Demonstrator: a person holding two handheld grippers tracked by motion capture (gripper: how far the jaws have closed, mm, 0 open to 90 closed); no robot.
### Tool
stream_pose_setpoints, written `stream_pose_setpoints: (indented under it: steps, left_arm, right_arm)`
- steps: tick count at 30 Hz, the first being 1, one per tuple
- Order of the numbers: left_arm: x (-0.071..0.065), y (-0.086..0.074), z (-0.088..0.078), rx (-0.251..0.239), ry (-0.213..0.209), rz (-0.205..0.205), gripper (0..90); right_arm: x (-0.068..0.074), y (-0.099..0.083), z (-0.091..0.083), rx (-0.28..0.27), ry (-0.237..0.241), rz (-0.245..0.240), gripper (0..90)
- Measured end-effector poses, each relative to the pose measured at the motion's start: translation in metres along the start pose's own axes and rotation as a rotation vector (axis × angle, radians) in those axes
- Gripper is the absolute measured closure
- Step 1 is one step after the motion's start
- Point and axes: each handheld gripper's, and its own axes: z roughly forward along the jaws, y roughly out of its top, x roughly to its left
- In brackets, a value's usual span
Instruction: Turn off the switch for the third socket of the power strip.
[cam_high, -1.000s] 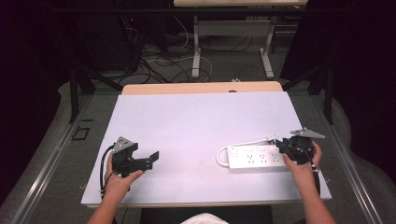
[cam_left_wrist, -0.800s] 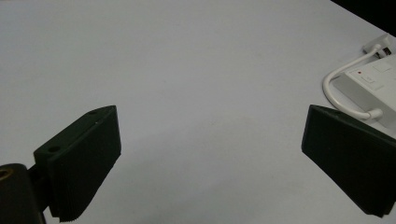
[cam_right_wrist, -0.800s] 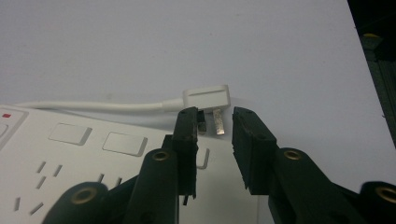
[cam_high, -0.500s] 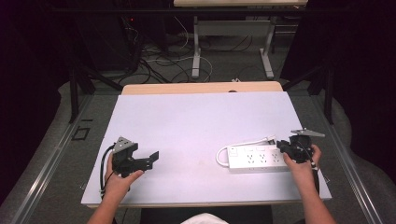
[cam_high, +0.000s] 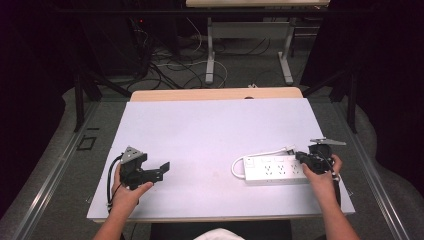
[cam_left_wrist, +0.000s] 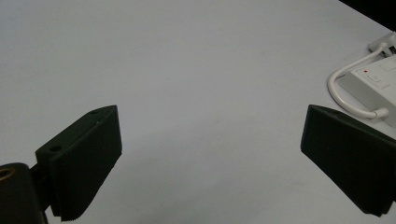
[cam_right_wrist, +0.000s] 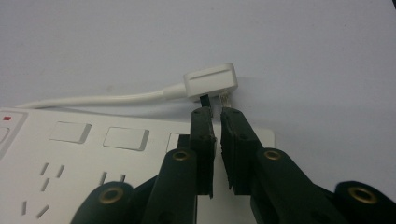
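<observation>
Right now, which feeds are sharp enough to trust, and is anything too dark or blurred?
High view: table evenly lit, surroundings nearly black. Left gripper view: near fingers soft, power strip sharper. Right gripper view: plug crisp, fingers dark but readable; no glare.

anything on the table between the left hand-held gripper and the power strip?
No. In the high view the stretch from the left hand-held gripper to the power strip is bare white tabletop.
</observation>
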Motion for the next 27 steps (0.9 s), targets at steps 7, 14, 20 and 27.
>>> stream_pose_setpoints:
  steps: [7, 14, 20, 27]
  left_arm:
    - [0.0006, -0.0002, 0.0002, 0.003, -0.003, 0.006, 5.2]
    - [0.0007, -0.0005, 0.0009, 0.001, -0.001, 0.004, 5.4]
    - [0.0007, -0.0006, 0.001, 0.001, -0.001, 0.004, 5.5]
    - [0.0005, -0.0006, 0.0009, 0.004, -0.001, 0.006, 5.6]
  right_arm:
    - [-0.0004, 0.0, 0.0017, 0.012, 0.007, 0.001, 86.1]
    - [0.0015, -0.0006, 0.0049, 0.032, 0.009, 0.013, 87.5]
    - [0.001, -0.0004, 0.0054, 0.034, 0.009, 0.011, 88.3]
    - [0.0008, -0.0004, 0.0054, 0.034, 0.009, 0.011, 88.7]
